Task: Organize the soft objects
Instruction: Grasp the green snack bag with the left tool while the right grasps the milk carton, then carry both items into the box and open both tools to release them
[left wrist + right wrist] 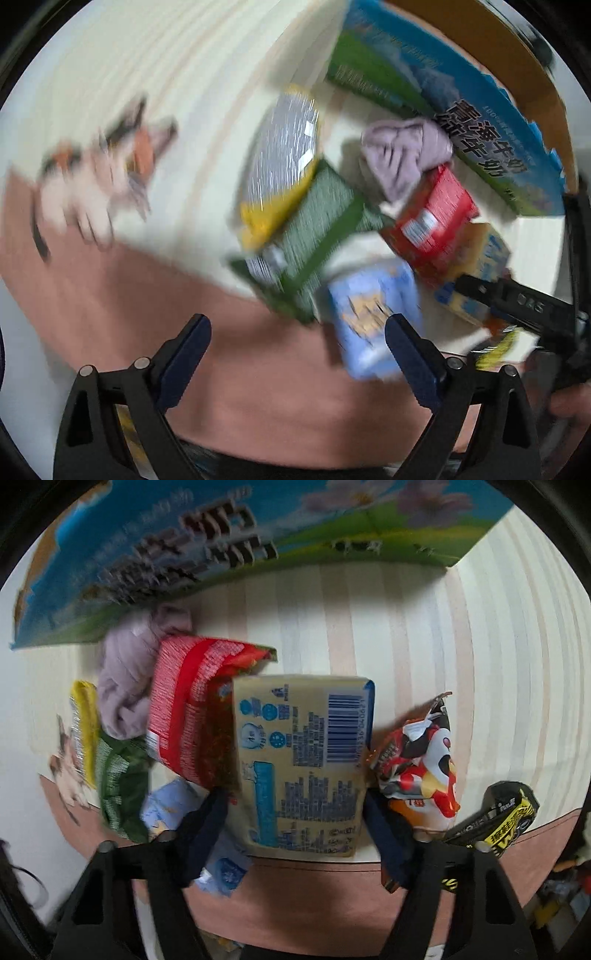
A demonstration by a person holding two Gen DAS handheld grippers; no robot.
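A pile of soft packs lies on a pale striped table. My right gripper points down over a yellow tissue pack; its dark pads touch the pack's two long sides. Beside that pack lie a red pack, a lilac cloth, a green pack and a light-blue pack. My left gripper stands open above the brown table edge, holding nothing. The light-blue pack lies just by its right finger. The left wrist view is blurred.
A large blue and green milk carton box stands behind the pile. A red and white snack bag and a black and yellow packet lie right of the tissue pack. A silver and yellow bag and a blurred toy lie farther left.
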